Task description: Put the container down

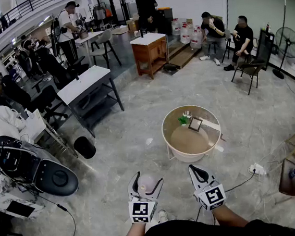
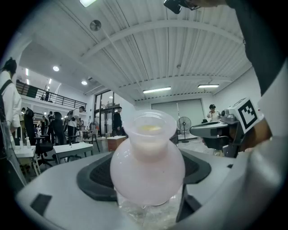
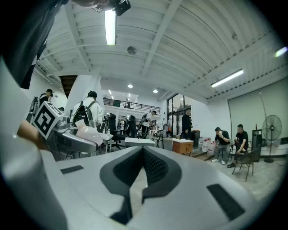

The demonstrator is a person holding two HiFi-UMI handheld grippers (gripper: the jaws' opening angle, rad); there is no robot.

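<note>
Left claw (image 1: 146, 181): jaws stood wide, clamped on the round belly of the container (image 2: 147, 164), one pad on each side. Container was pale pink and bulb-shaped with a flared open neck, upright, neck pointing away from the claw. Something clear and crinkled showed below its base; could not tell what it was.

Right claw (image 3: 143, 152): pads met at the tips, nothing between them. It was held level just beside the left claw, the two apart.

Both claws were held in the air over the grey floor (image 1: 139, 136), on the near side of the round counter (image 1: 166, 138). The counter carried a green item (image 1: 183, 120) and a dark square frame (image 1: 195, 124).
</note>
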